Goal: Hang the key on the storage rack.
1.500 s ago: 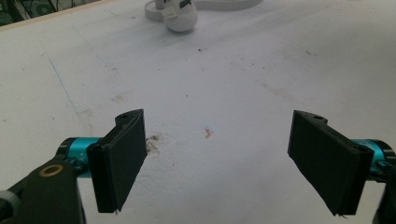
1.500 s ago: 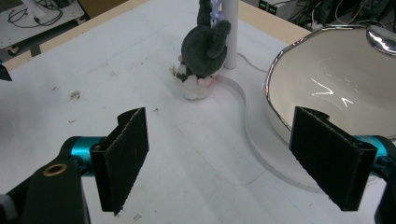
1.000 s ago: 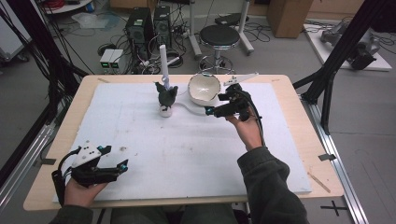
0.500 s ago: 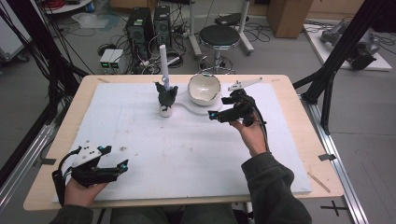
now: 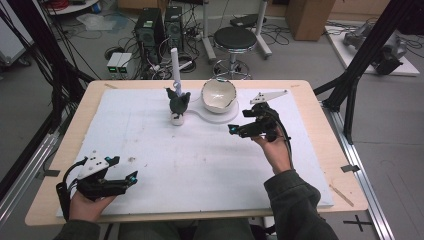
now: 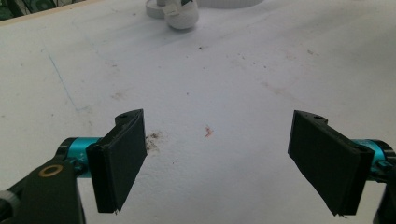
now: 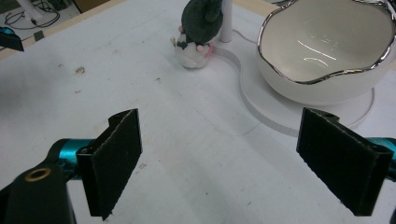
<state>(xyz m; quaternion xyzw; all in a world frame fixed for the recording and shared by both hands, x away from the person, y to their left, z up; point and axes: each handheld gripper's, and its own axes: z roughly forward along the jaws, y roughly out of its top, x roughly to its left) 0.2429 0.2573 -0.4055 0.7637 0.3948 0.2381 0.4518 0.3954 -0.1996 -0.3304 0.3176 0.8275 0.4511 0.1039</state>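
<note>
Your desk carries a white mat that covers most of its wooden top, and everything you are working with sits toward the far edge of that mat. The white bowl with the silver wavy rim stands on a flat white base at the far middle; in the right gripper view the bowl is just beyond your right jaw and shows an empty, glossy inside. Just to the left of the bowl stands a white post, and at its foot is the small dark grey plush toy with a white underside, leaning against or just beside the post; in the right gripper view the toy lies ahead and to the left of the bowl. Your right gripper hovers near the front of the base with its 2 jaws wide apart and nothing between them. Your left gripper sits at the near left corner of the mat, well apart from the toy and bowl, its 2 jaws also spread wide and holding nothing.
</note>
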